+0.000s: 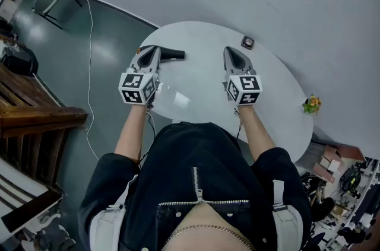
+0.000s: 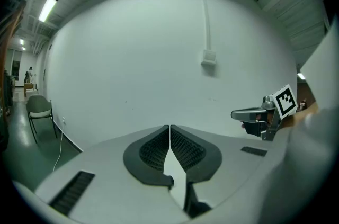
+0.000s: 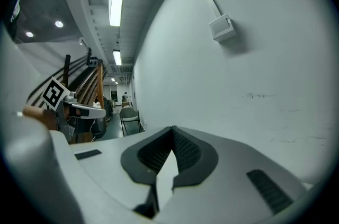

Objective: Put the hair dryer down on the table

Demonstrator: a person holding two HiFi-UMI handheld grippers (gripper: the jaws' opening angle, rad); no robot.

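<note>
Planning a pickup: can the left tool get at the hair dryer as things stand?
Probably yes. The hair dryer lies on the table just beside the tip of the left tool, with nothing between them. Its jaws are shut and empty, so they must open first.

Right gripper [image 3: 171,128] jaws closed tip to tip — facing a white wall [image 3: 254,85], left gripper [image 3: 87,109] at the view's left.

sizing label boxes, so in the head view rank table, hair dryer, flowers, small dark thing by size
1. table
2. hair dryer, partly hidden
3. flowers and small dark thing: look about alike, so unranked
</note>
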